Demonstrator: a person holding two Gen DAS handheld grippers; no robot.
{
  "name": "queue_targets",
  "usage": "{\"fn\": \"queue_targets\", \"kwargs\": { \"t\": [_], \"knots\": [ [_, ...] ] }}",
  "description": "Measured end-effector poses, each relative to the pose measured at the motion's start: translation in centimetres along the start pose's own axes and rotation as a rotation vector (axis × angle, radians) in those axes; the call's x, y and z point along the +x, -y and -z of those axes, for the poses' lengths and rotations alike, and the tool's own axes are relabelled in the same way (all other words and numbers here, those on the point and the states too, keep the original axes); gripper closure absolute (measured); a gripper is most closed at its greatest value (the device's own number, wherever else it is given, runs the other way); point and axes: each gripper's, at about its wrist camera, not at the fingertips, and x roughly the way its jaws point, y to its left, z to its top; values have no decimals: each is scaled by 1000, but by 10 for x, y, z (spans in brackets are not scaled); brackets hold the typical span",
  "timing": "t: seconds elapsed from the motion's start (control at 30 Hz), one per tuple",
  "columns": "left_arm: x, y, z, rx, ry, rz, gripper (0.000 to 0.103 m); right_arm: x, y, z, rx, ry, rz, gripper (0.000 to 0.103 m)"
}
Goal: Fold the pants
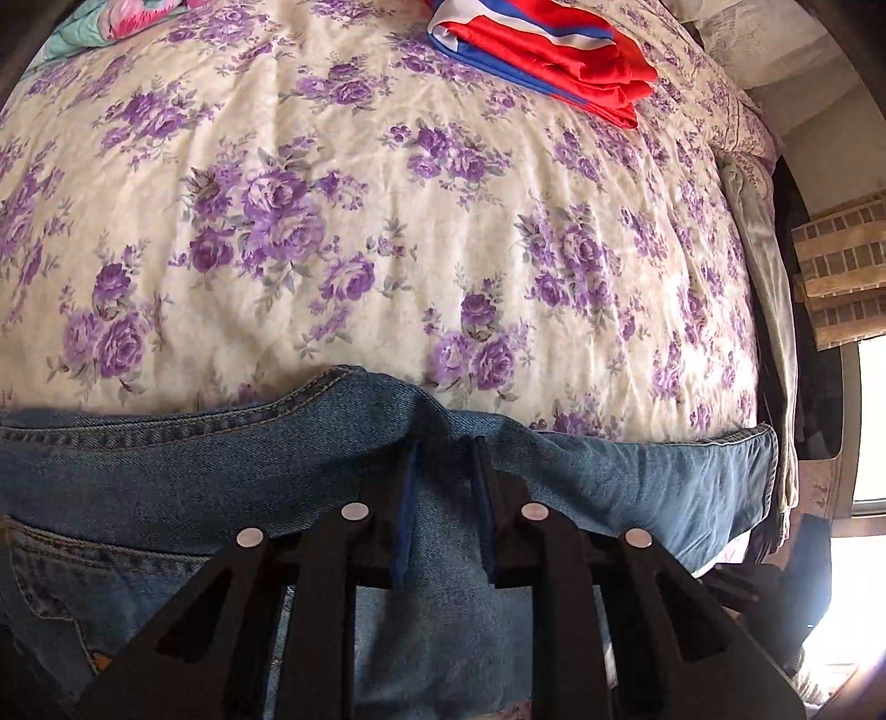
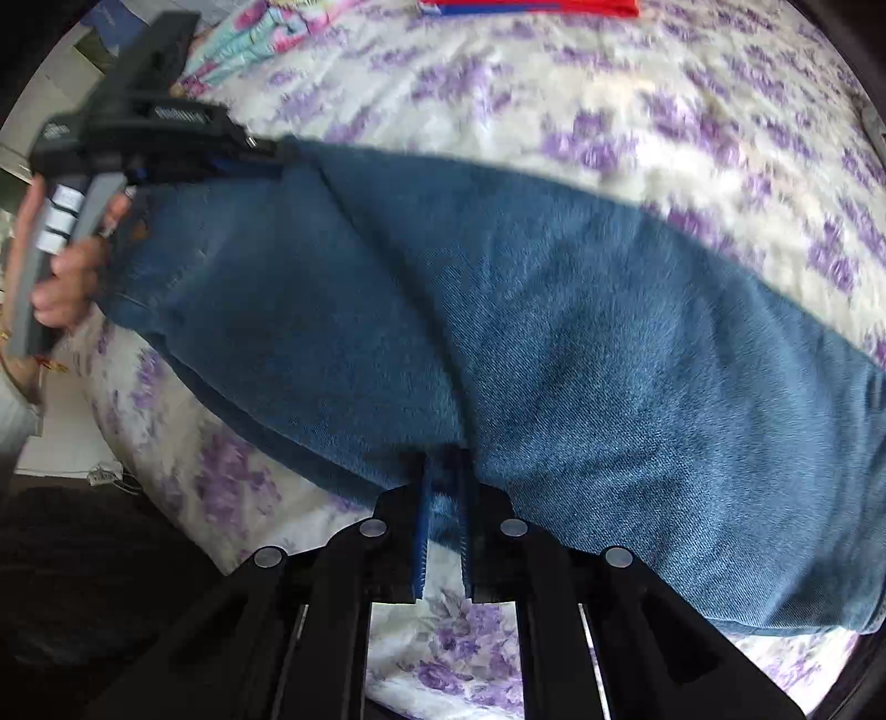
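A quilt (image 1: 343, 232) with purple flowers on cream fills most of both views, wrinkled and covering the bed. Blue jeans (image 2: 554, 332) lie across it: in the right wrist view they run as a broad band from the upper left of the frame down to the lower right edge, and in the left wrist view they cross the lower part of the frame from the left edge to a hem at the right. A folded red, white and blue cloth (image 1: 548, 50) sits on the quilt at the top of the left wrist view, well apart from the jeans. The right gripper (image 2: 443, 471) at bottom centre has its blue pads nearly together, pinching a raised fold at the near edge of the jeans. The left gripper (image 1: 443, 459) at bottom centre of its own view is closed narrowly on a ridge of denim that rises between its fingers. In the right wrist view that same left gripper appears at the upper left, gripped by a hand (image 2: 66, 271) and biting the far end of the jeans.
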Motion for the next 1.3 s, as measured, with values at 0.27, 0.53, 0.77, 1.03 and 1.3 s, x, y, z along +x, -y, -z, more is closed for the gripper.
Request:
{"fn": "queue_targets", "kwargs": {
  "t": [0.27, 0.53, 0.77, 1.03, 1.3],
  "knots": [
    [0, 8, 2, 21, -43, -63, 87, -43, 12, 12, 142, 137, -25, 89],
    [2, 12, 98, 70, -128, -26, 87, -115, 115, 111, 621, 346, 44, 50],
    [-2, -19, 131, -69, -116, 90, 94, -75, 162, 156, 881, 381, -179, 50],
    [-27, 15, 119, 50, -93, 12, 96, -54, 197, 141, 988, 535, -309, 51],
    [-26, 123, 66, 256, -39, 143, 96, -54, 193, 142, 913, 518, -260, 81]
  ]
}}
